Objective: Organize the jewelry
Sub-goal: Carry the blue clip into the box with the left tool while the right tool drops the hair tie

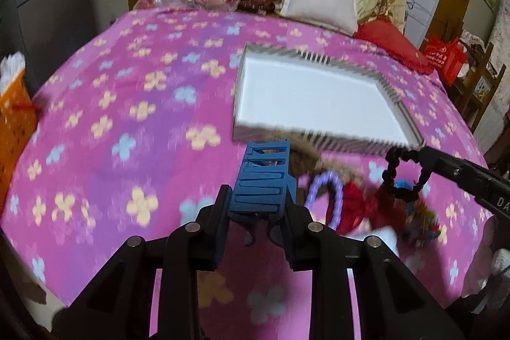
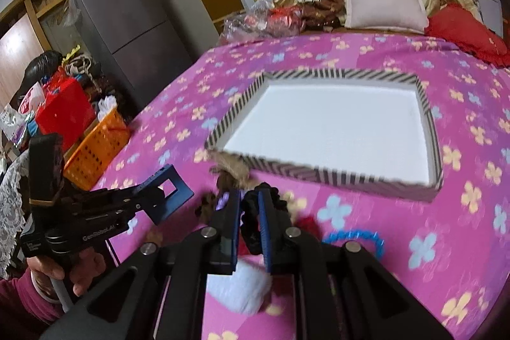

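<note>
The striped-rim tray (image 2: 322,176) lies flat on the pink flowered bedspread (image 1: 127,104), its white floor bare, its near edge just beyond the heap of hair ties; wide open spread lies to the tray's left, running out to the bed edge where one orange basket (image 2: 95,145) stands; behind the tray one white pillow (image 2: 384,2) and one red cushion (image 2: 462,31) close off the far side; the right gripper (image 2: 250,225) has its two blue-padded fingers pinched nearly together on one black scrunchie (image 2: 251,212), which in the left wrist view hangs as a loop (image 1: 401,177) clear above the heap; the left gripper (image 1: 264,180) sits just left of the heap, its blue fingers drawn together with nothing visibly held; in the heap I count one purple coil tie (image 1: 325,190), one blue coil tie (image 2: 360,236), one red piece (image 1: 353,206), one brown furry scrunchie (image 2: 232,168) touching the tray's near corner, and one white fluffy pompom (image 2: 239,289); motion blur hides anything smaller
</note>
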`<state>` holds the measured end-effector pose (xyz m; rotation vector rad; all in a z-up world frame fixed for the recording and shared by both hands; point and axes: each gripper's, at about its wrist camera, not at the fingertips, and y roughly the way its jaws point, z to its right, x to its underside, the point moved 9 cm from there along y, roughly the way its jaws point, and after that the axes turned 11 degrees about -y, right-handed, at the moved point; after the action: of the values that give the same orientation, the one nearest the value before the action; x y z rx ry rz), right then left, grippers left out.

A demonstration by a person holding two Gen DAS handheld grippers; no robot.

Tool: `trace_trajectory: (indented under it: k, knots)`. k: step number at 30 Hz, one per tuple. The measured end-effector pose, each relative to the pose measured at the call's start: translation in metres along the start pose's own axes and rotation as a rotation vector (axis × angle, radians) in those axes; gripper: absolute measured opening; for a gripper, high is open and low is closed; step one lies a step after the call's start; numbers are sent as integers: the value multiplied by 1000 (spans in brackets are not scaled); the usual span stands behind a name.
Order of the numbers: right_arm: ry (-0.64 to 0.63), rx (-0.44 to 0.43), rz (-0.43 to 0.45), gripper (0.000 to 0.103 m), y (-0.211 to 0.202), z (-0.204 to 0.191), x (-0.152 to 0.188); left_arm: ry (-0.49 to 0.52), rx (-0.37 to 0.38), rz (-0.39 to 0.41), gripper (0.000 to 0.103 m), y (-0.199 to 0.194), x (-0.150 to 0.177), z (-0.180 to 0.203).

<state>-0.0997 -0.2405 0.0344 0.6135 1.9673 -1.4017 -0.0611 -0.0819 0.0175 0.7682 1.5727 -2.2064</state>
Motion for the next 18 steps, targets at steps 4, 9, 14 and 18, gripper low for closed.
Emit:
trace_trajectory:
  k: [4,9,14,18]
  knots:
    - [5,6,26,11,-1,9,-20,2,-4,29,29,2,-27,5]
    - [-2,22,26,11,15,17,-44,-26,-9,9,29,25,-53,9]
    - [7,39,11,11,48,28,-64,-47,-26,-10,29,56,-71,14]
    - [29,31,-30,11,84,36,-68,-49,-28,-39,29,80,-78,17]
